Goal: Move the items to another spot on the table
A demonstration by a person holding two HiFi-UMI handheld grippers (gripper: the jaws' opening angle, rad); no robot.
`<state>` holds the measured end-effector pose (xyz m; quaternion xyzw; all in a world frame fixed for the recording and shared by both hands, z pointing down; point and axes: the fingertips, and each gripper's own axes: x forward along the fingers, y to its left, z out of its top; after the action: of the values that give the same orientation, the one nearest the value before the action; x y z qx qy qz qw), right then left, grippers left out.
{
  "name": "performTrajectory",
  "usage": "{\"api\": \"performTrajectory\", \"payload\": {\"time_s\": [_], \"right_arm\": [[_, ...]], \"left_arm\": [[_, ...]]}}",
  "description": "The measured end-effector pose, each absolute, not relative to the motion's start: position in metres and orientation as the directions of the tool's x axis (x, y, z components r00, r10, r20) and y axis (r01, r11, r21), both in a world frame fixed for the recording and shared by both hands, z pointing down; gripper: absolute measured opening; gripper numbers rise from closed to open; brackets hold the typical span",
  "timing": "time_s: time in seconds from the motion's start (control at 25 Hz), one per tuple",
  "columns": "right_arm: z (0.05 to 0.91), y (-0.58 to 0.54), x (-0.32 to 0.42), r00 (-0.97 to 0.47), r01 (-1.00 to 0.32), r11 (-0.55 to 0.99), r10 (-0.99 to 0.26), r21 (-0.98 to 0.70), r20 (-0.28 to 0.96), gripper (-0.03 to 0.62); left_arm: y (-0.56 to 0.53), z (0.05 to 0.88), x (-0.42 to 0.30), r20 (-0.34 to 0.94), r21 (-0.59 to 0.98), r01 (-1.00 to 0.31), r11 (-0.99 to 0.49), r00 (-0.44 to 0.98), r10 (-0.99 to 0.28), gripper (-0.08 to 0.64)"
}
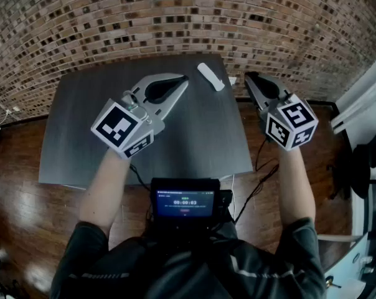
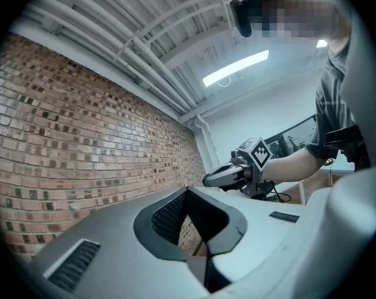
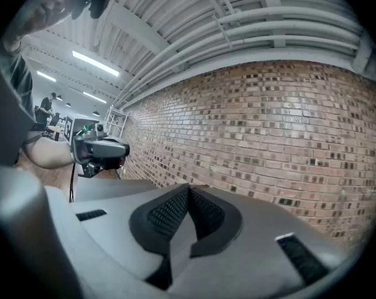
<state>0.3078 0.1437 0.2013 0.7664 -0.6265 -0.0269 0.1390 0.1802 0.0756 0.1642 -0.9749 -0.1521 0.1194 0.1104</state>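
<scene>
- Table [image 1: 82, 136], dark grey and rectangular, stands against a brick wall [image 1: 188, 17] on a wooden floor [image 1: 20, 185]
- One white item [image 1: 211, 76], oblong and flat, lies slanted on the table's far right part, close to its far edge and apart from both grippers
- The left gripper [image 1: 185, 78] hangs over the far middle of the table, its tips pointing at the table's far right corner; in the left gripper view its jaws [image 2: 188, 190] meet at the tips with nothing between them, so it is closed and empty
- The right gripper [image 1: 248, 76] hangs just off the table's right edge, near the far corner; in the right gripper view its jaws [image 3: 188, 187] are pressed together and carry nothing
- A small lit screen [image 1: 185, 198] sits at the person's chest, just beyond the table's near edge
- Neither gripper touches the table
</scene>
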Motion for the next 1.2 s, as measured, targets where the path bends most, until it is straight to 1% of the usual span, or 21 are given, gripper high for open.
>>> {"api": "performTrajectory", "payload": {"time_s": [0.32, 0.6, 0.84, 0.96, 1.2], "right_arm": [[0.21, 0.109, 0.334, 0.212, -0.965, -0.18, -0.963, 0.192, 0.164, 0.002], [0.23, 0.06, 0.374, 0.192, -0.974, -0.164, -0.964, 0.156, 0.185, 0.002], [0.247, 0.024, 0.434, 0.186, -0.977, -0.157, -0.958, 0.145, 0.218, 0.003], [0.261, 0.005, 0.466, 0.184, -0.978, -0.153, -0.952, 0.139, 0.245, 0.003], [0.298, -0.028, 0.52, 0.165, -0.985, -0.142, -0.942, 0.098, 0.292, 0.003]], "left_arm": [[0.045, 0.18, 0.189, -0.182, -0.217, 0.253, -0.943, 0.938, 0.294, 0.003], [0.006, 0.193, 0.218, -0.16, -0.206, 0.207, -0.957, 0.957, 0.241, 0.003], [-0.025, 0.199, 0.262, -0.149, -0.185, 0.17, -0.968, 0.969, 0.198, 0.003], [-0.043, 0.21, 0.289, -0.14, -0.15, 0.156, -0.976, 0.974, 0.177, 0.003], [-0.066, 0.237, 0.345, -0.091, -0.097, 0.158, -0.983, 0.982, 0.167, 0.003]]}}
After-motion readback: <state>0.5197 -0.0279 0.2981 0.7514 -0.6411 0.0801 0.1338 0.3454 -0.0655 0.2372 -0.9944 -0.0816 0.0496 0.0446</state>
